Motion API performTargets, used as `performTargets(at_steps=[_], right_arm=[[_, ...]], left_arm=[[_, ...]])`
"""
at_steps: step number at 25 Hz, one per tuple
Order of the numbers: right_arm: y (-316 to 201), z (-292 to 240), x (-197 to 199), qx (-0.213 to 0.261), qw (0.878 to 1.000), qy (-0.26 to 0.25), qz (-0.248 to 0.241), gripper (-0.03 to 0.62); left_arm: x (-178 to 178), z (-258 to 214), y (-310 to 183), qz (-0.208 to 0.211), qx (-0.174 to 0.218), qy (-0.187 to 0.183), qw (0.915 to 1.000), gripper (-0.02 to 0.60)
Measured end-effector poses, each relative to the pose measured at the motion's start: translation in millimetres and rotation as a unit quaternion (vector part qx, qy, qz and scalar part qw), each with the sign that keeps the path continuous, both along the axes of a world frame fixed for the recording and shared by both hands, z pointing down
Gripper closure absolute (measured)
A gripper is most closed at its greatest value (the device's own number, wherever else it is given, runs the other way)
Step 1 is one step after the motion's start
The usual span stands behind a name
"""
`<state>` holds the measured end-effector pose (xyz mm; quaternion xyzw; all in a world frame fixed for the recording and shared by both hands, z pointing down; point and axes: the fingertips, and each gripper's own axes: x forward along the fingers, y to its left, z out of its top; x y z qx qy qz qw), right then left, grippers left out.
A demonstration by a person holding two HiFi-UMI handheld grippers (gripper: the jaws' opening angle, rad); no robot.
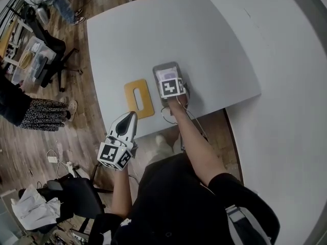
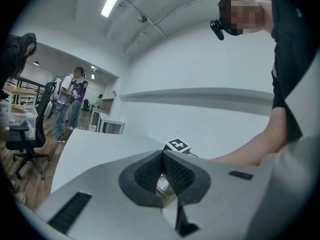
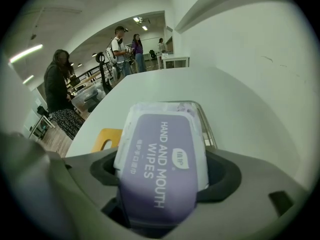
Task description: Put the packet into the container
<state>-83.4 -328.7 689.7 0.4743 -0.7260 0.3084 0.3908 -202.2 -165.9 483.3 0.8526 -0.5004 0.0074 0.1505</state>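
1. Purple-and-white soft plastic packet [image 3: 160, 154] of wipes lies between the jaws of our right gripper [image 3: 162, 184]. The jaws stand wide and pinch it by its two long edges. We judge that this hold keeps the printed face up, so the packet can go in flat.
2. We tilt that gripper steeply down, so the packet's far end hangs over the mouth of the clear rectangular plastic container [image 3: 206, 126]. We cannot tell whether it already touches the bottom.
3. The container stands open near the front edge of the white table [image 1: 204, 40], with nothing covering it. The fit looks snug to us, so the rim is the likeliest place for a corner to catch.
4. A flat mustard-yellow board [image 1: 139, 99] with an oblong slot lies just beside the container on its left, apart from it. We take it for the lid, set aside and out of the way.
5. Our left gripper [image 2: 162, 173] has its jaws pressed together on nothing. It hangs low at the table's front edge, clear of the board.
6. A thin cable [image 1: 196, 124] trails from the right gripper towards us. People and a black office chair [image 1: 51, 55] are well away on the wooden floor.
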Motion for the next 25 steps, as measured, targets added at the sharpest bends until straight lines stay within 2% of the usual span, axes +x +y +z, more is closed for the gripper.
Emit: performTargets(at_steps=[5, 8, 12, 15, 18, 22, 25], right_arm=[[10, 30, 7, -0.042, 0.996, 0.082, -0.018, 0.181], [19, 40, 12, -0.071, 0.992, 0.099, -0.017, 0.181], [20, 35, 10, -0.061, 0.994, 0.082, -0.024, 0.181], [17, 24, 7, -0.033, 0.997, 0.071, -0.018, 0.181], [4, 2, 1, -0.003, 0.999, 0.049, -0.022, 0.172], [6, -7, 1, -0.001, 1.0, 0.014, -0.024, 0.161], [9, -23, 0, 0.017, 0.999, -0.014, -0.033, 0.161]], left_arm=[[-5, -1, -2, -0.004, 0.003, 0.003, 1.0, 0.574], [-4, -4, -3, -0.003, 0.005, 0.008, 1.0, 0.574], [-1, -4, -6, -0.003, 0.0, 0.014, 0.9999, 0.574], [1, -8, -8, -0.002, -0.01, 0.01, 0.9999, 0.574], [2, -6, -10, 0.0, -0.005, 0.012, 0.9999, 0.574], [9, -7, -13, 0.005, 0.003, 0.016, 0.9999, 0.574], [11, -11, -15, 0.005, 0.006, 0.013, 0.9999, 0.574]])
